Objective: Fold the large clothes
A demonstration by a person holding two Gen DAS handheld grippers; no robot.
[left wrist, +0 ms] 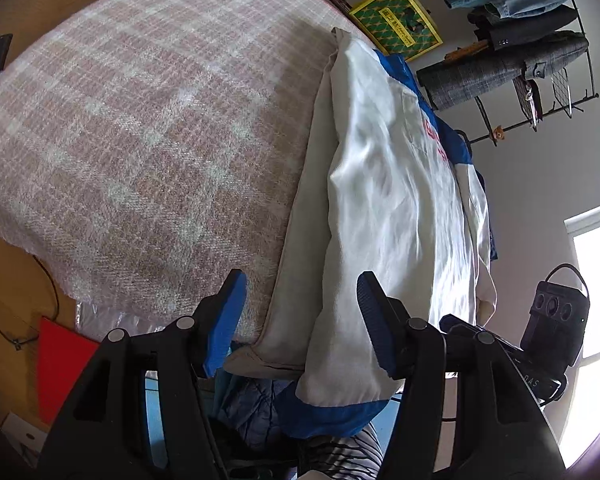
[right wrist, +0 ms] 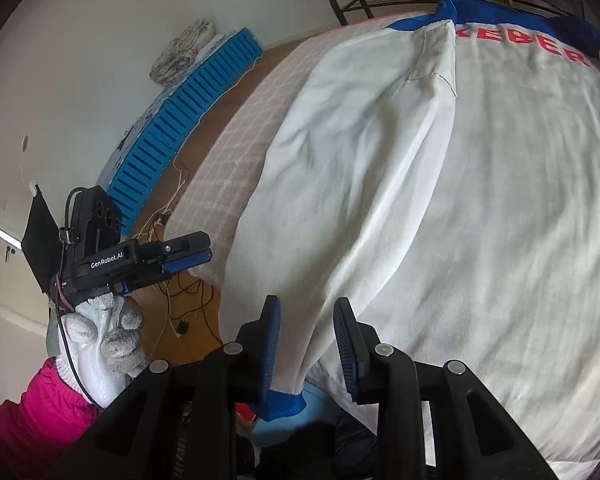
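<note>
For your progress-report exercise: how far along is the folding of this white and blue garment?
Done: one side of the white and blue garment looks folded lengthwise over its body on the checked blanket. In hand: nothing; the left hand-held gripper and the right hand-held gripper stand open at its near, blue-trimmed end. Left: the garment is still long, so further folds probably remain.

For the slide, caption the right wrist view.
Right tool open astride the white jacket's folded sleeve on the plaid blanket.
</note>
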